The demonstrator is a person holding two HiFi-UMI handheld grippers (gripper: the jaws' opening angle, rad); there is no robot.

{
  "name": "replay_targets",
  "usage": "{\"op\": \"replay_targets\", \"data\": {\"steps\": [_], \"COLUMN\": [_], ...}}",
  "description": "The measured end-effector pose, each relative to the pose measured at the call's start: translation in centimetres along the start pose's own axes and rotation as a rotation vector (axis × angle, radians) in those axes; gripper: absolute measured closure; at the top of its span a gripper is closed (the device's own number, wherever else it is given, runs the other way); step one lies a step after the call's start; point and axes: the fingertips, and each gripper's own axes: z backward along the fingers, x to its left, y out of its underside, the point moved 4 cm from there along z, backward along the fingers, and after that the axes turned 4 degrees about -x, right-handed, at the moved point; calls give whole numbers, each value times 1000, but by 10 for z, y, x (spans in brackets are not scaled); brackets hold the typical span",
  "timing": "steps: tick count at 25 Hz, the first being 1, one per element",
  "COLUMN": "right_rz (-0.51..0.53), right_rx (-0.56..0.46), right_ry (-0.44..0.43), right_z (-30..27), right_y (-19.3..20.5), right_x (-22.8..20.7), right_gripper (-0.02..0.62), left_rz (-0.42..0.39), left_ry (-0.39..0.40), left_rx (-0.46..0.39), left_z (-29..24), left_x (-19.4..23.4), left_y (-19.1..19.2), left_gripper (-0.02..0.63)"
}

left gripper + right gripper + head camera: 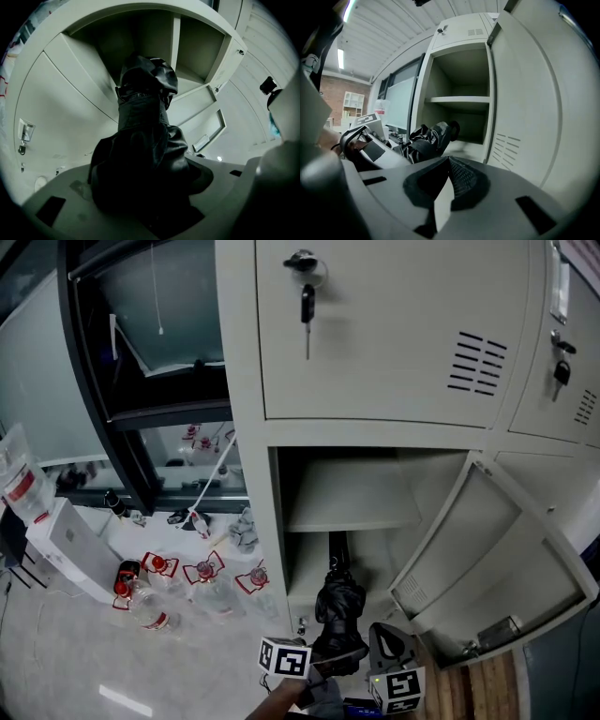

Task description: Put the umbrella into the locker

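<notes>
The left gripper point(330, 659), at the lower centre of the head view, is clamped tight on the black folded fabric umbrella point(145, 140). The umbrella's far end reaches into the open compartment of the pale grey metal locker point(375, 381), in the section under the inner shelf point(352, 498). The compartment's door point(497, 559) hangs wide open at the right. The right gripper point(447, 187) has its jaws pressed together, holding nothing, just beside the umbrella.
</notes>
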Motion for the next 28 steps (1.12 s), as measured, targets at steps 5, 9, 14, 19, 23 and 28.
{"op": "replay_targets", "data": {"steps": [5,9,14,19,23,28], "right_rz": [-7,-5,-9,-15,-24,-22], "right_rx": [-5,4,6,18,24,23], "right_ry": [0,-3,-12,-16,-12,14], "right_z": [-11,-19,-30,-38,-44,-49], "right_y": [0,1,-2,0,3,2], "right_x": [-8,-15,-19,-26,-31,-39], "right_gripper": [595,595,595,595,595,595], "left_rz": [9,23,39,73,106,131], "left_ry": [-1,-3,-3,3,15,23], "left_rx": [-14,-22,-34,-48,-55,-69], "left_z": [-7,-11,-18,-25,-31,-36], "left_x": [8,13,19,27,31,36], "left_y": [-11,-19,-30,-39,-47,-54], "left_gripper": [337,337,337,337,337,337]}}
